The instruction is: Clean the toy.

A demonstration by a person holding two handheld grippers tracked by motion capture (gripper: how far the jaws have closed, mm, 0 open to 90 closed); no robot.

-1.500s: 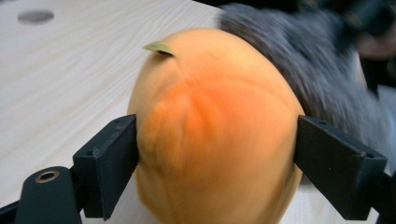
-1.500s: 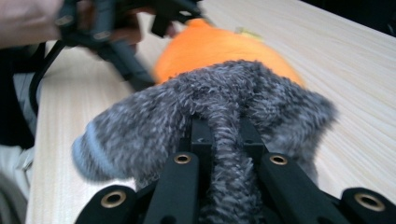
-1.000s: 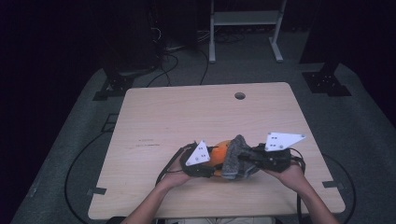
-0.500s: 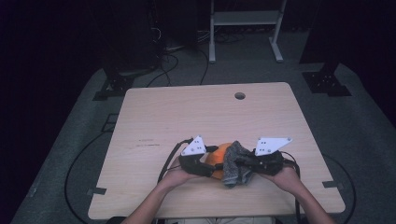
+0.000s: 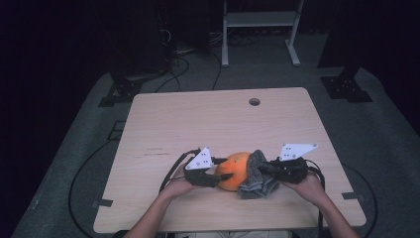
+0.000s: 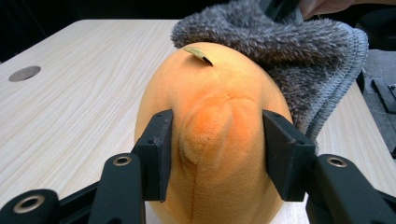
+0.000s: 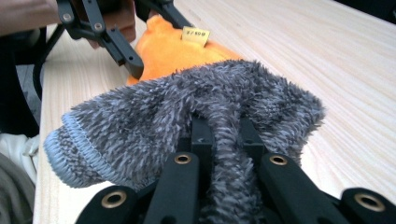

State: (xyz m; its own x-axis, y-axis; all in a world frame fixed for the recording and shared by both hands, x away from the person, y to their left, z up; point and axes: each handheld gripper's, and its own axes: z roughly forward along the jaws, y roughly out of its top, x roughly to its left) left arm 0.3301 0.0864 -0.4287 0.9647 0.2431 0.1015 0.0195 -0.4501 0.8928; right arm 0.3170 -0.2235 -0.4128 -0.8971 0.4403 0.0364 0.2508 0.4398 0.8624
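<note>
Orange plush toy (image 6: 212,135) lay near the front edge of the surface (image 5: 198,124) | left gripper (image 6: 215,154): fingers had just been closing, pressed on the toy's sides | right gripper (image 7: 223,135): fingers clamped on a fold of grey fleece cloth (image 7: 187,112) draped against the toy | risk judged: soft plush could be squeezed out of the left grip; the thin cloth pinch could be pulled free.

Dark room; wooden table (image 5: 198,124), grey carpet (image 5: 376,129), white rack (image 5: 260,20).
</note>
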